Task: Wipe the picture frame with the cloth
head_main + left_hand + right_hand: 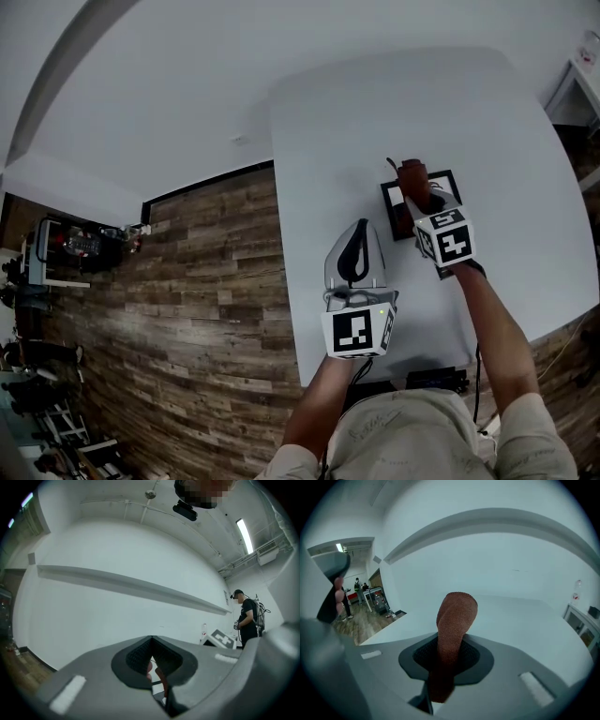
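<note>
Right gripper view first: the right gripper (446,643) is clamped down on the cloth (457,613), a rust-brown knit-looking rag. A fat rolled end pokes out past the tips, with the rest bunched down between the jaws. Beyond the cloth that view only shows bare white counter (356,122), so the frame isn't in it. In the head view the cloth end sits over the far edge of the picture frame (396,211), which lies flat on the counter toward the person's right. I can't tell if the cloth is actually touching it or just hovering above. The left gripper (151,641) is off to the left of the frame, clear of it, with its jaws closed together on nothing and pointing out over open counter. My guess on handling: the cloth is soft and floppy, so the pinch low on the bunch makes sense, as it leaves a squishy pad to rub with. The frame looks light and stiff with a dark border, and on a smooth top like that I'd expect it to skate around once you push on it. If there's glass in it, go easy. Pinning a corner or the near border with the free gripper seems like the place to hold it.
</note>
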`<state>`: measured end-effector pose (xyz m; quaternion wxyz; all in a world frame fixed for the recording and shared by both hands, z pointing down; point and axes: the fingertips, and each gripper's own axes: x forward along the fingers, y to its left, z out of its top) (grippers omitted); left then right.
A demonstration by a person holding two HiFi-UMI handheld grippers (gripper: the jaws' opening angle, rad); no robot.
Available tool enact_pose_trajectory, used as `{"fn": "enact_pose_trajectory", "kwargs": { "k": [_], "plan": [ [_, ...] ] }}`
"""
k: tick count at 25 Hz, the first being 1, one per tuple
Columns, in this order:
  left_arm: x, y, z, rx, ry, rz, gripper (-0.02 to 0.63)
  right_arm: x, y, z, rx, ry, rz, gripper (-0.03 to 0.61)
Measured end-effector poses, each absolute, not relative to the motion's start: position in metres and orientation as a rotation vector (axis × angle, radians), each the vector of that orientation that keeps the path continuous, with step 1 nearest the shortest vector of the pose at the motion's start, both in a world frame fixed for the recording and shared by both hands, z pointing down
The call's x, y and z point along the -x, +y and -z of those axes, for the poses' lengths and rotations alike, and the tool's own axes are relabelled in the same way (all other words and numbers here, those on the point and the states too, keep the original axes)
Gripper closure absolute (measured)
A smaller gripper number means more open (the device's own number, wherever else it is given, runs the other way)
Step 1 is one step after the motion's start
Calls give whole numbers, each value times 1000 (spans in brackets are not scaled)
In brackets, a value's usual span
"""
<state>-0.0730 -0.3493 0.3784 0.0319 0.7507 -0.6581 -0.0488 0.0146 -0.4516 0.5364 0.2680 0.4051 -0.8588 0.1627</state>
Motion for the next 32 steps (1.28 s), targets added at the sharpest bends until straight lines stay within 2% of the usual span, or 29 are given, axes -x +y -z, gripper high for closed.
{"fn": "enact_pose_trajectory", "kwargs": {
  "k": [9, 17, 32],
  "plan": [
    [83, -338, -395, -2286, -2027, 103, 614, 29, -468, -604, -869, -2154, -535, 485],
    [87, -340, -402, -2270, -2023, 111, 614, 21, -468, -626, -879, -2094, -558, 485],
    [54, -344, -421, -2303, -1921, 61, 614, -126, -504, -632, -1131, -1900, -608, 485]
  ]
}}
